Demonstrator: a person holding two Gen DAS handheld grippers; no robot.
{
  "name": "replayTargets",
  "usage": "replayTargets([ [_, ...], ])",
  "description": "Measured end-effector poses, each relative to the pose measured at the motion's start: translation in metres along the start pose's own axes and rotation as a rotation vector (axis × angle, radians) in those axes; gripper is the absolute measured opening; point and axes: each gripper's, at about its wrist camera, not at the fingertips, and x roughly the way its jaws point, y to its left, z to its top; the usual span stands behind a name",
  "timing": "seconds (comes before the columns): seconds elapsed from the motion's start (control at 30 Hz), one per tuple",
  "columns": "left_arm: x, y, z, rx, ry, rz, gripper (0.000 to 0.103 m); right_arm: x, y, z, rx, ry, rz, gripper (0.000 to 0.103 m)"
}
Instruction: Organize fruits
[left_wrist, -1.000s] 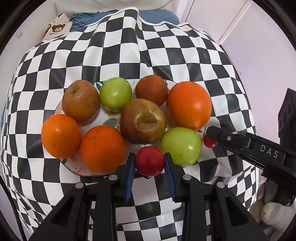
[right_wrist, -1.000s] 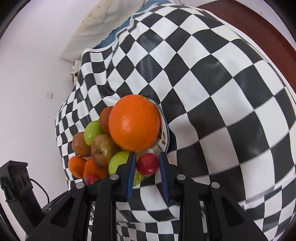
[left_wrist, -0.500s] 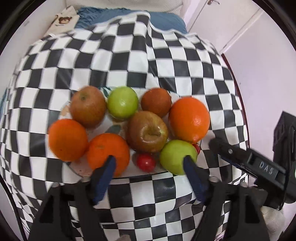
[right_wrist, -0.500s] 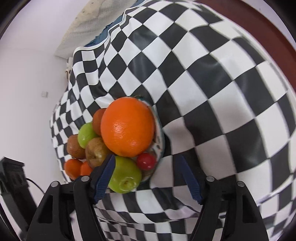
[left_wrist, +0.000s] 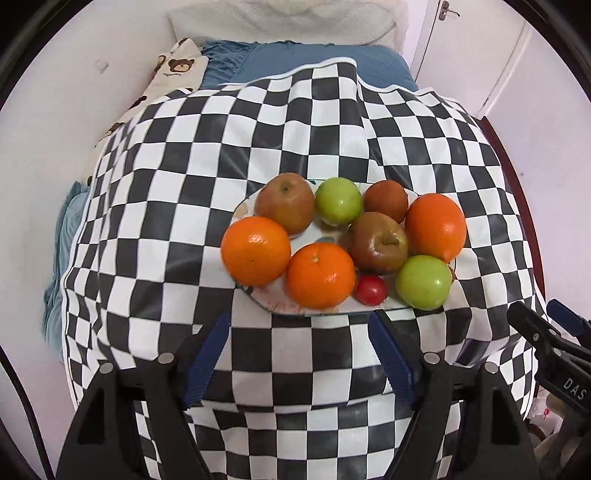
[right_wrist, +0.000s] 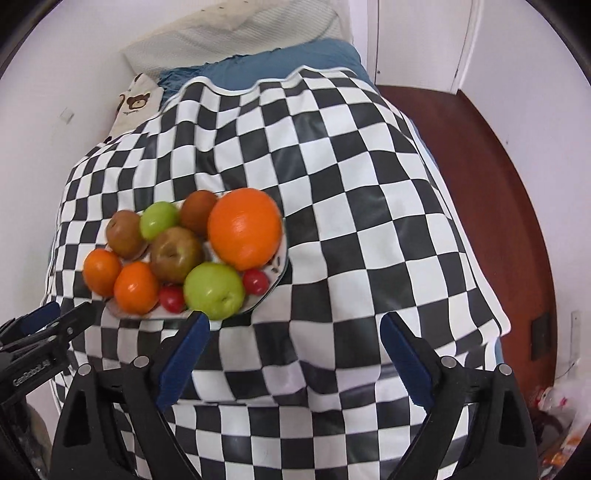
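Note:
A patterned plate (left_wrist: 242, 212) on the checkered cloth holds oranges, green apples, brown-red apples and small red fruits. One small red fruit (left_wrist: 371, 290) lies at the plate's front edge; a second (right_wrist: 255, 281) lies by the big orange (right_wrist: 243, 228) at the plate's right side. My left gripper (left_wrist: 299, 354) is open and empty, drawn back in front of the plate. My right gripper (right_wrist: 295, 354) is open and empty, near and right of the plate (right_wrist: 282, 258). Each gripper shows at the edge of the other's view.
The black-and-white checkered cloth (left_wrist: 258, 147) covers a raised, rounded surface that drops off on all sides. Blue bedding (left_wrist: 314, 59) and a bear-print cloth (left_wrist: 173, 70) lie behind. White walls stand to the left, and a brown floor (right_wrist: 498, 184) lies to the right.
Both grippers opened and let their small red fruits go onto the plate. Both then pulled back and up, away from the plate.

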Motion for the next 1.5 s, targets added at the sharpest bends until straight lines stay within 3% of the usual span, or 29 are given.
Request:
replayTargets([
  [0.17, -0.024, -0.002, -0.007, -0.006, -0.039, -0.009, 0.078, -0.032, 0.011, -0.006, -0.006, -0.048, -0.013, 0.098],
  [0.2, -0.032, -0.002, -0.01, -0.004, -0.046, -0.014, 0.09, -0.041, 0.012, -0.007, -0.006, -0.056, -0.014, 0.098],
  [0.27, -0.046, -0.002, -0.014, -0.001, -0.07, -0.009, 0.1, -0.058, 0.013, -0.01, -0.01, -0.078, -0.012, 0.098],
  [0.67, -0.154, 0.003, -0.05, 0.012, -0.239, -0.037, 0.1, -0.178, 0.032, -0.046, -0.082, -0.246, -0.01, 0.1],
  [0.9, -0.195, 0.007, -0.071, 0.009, -0.275, -0.052, 0.1, -0.232, 0.043, -0.067, -0.109, -0.307, 0.008, 0.1],
  [1.17, -0.223, 0.014, -0.088, -0.027, -0.299, -0.087, 0.1, -0.271, 0.051, -0.083, -0.126, -0.355, 0.006, 0.1],
  [1.5, -0.233, 0.013, -0.095, -0.023, -0.312, -0.084, 0.1, -0.283, 0.051, -0.088, -0.127, -0.359, 0.003, 0.1],
])
